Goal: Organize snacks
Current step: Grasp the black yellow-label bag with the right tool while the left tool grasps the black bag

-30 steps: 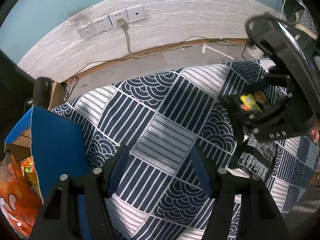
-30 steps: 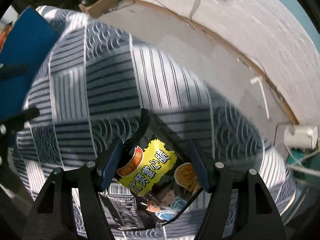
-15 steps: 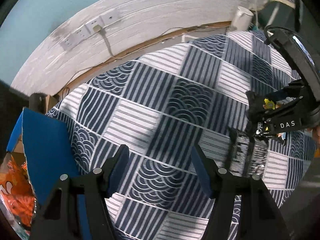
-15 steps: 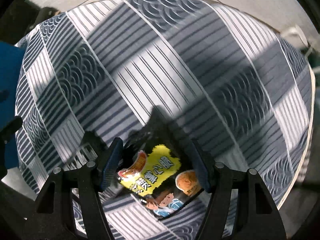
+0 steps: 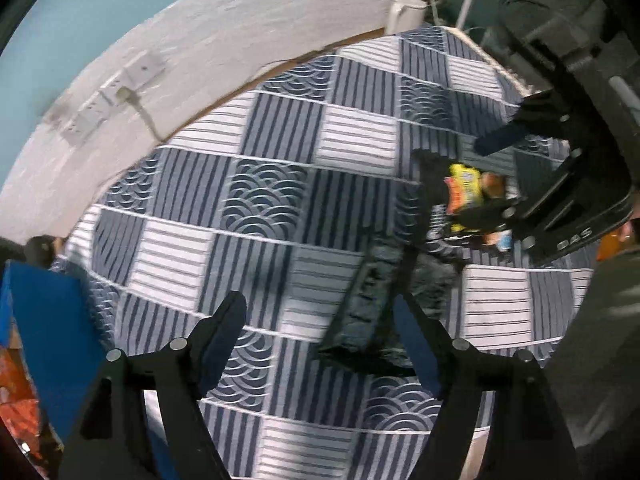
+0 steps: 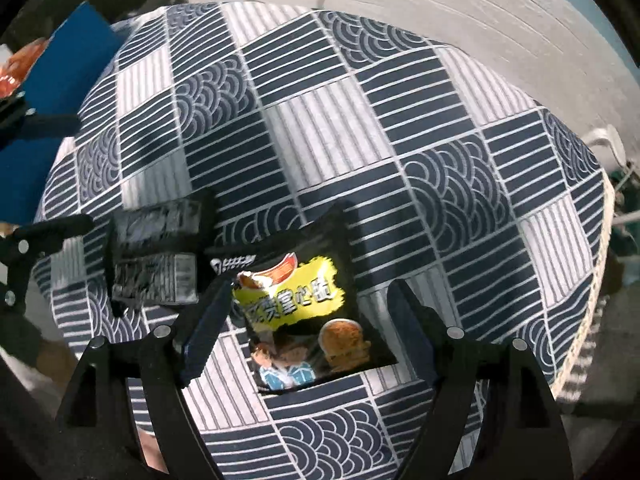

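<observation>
Left wrist view: at the far left edge sits the blue box [image 5: 48,332] with orange snack bags [image 5: 16,404] inside. Across the patterned tablecloth [image 5: 256,208], well right of that box, the left gripper [image 5: 320,332] hangs with jaws just widened, nothing between its pads; the dark snack packet [image 5: 368,300] lies just beside its right finger. Further right of the box, the right gripper [image 6: 310,316] has jaws just spreading too, the yellow-labelled snack bag [image 6: 308,312] lying flat on the cloth between them, its left pad overlapping the bag's edge.
</observation>
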